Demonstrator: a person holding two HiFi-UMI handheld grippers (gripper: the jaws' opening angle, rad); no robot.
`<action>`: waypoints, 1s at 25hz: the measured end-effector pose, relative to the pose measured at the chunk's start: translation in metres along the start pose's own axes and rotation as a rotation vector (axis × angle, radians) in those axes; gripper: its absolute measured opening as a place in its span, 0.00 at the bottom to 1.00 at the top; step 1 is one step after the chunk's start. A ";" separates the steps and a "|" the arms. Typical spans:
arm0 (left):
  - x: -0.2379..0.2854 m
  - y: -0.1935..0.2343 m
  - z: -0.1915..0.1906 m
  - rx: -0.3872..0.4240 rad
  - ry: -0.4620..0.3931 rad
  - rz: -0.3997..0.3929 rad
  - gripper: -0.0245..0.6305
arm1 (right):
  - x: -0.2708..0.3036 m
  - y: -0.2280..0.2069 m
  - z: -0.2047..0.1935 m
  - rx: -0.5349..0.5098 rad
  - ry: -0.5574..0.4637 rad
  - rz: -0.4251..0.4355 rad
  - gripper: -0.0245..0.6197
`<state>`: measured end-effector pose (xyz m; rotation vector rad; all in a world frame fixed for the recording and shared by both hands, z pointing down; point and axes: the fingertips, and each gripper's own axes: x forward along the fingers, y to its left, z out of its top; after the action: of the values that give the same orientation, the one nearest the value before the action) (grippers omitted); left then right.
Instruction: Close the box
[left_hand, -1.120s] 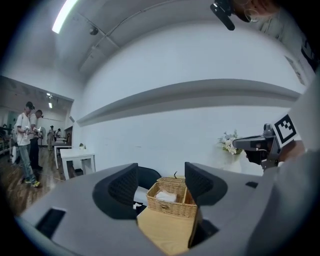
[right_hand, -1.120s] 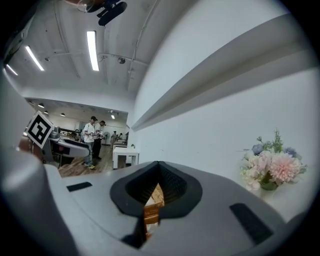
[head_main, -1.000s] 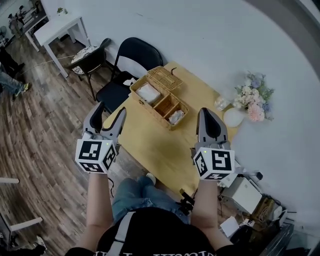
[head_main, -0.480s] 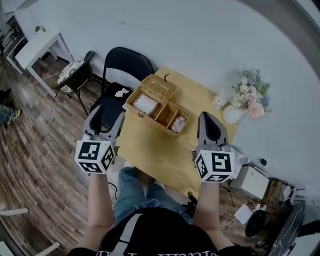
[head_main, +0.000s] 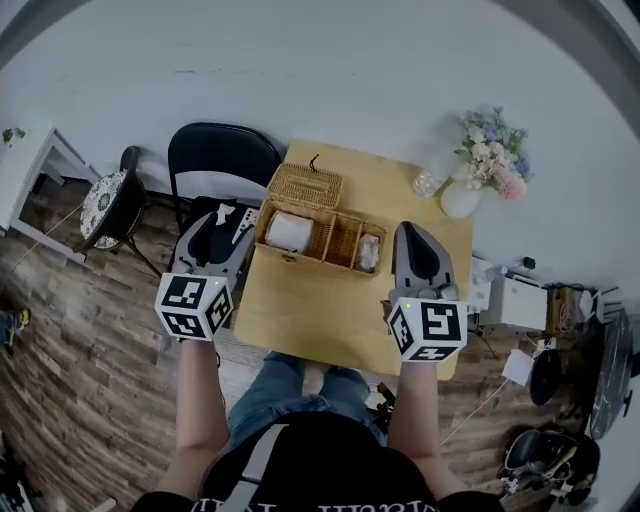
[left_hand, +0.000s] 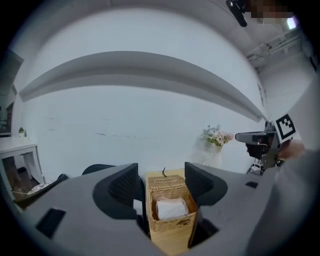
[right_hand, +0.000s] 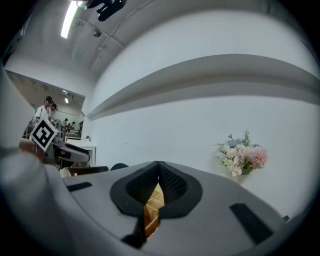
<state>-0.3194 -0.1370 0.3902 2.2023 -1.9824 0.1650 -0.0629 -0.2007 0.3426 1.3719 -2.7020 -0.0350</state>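
A long wicker box (head_main: 322, 240) lies across the far half of the wooden table (head_main: 330, 310), its lid (head_main: 305, 186) swung back toward the wall. Inside I see a white roll (head_main: 290, 231) at the left end and a pale bundle (head_main: 368, 251) at the right end. My left gripper (head_main: 222, 228) hangs open off the table's left edge, level with the box; in the left gripper view the box (left_hand: 171, 209) shows between its jaws. My right gripper (head_main: 416, 243) is shut, just right of the box's end. The right gripper view shows only a sliver of wicker (right_hand: 152, 206).
A black chair (head_main: 215, 170) stands behind the table's left corner, a round stool (head_main: 108, 203) farther left. A flower vase (head_main: 478, 170) and a glass (head_main: 430, 182) sit at the table's far right corner. White boxes and cables (head_main: 515, 305) lie on the floor to the right.
The head camera has swung round, so the table and box now lie square across the view. Both grippers have come closer to the box's ends; their jaws stand as before.
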 end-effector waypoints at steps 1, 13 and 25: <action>0.006 0.004 -0.001 0.001 0.004 -0.021 0.47 | 0.001 0.002 -0.001 -0.003 0.004 -0.018 0.06; 0.087 0.033 -0.006 -0.055 0.034 -0.233 0.47 | 0.021 0.002 -0.017 -0.022 0.060 -0.176 0.06; 0.185 0.037 -0.064 -0.082 0.285 -0.404 0.47 | 0.035 -0.007 -0.044 -0.016 0.127 -0.222 0.06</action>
<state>-0.3336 -0.3079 0.4915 2.3181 -1.3469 0.3143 -0.0732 -0.2318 0.3892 1.6047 -2.4320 0.0108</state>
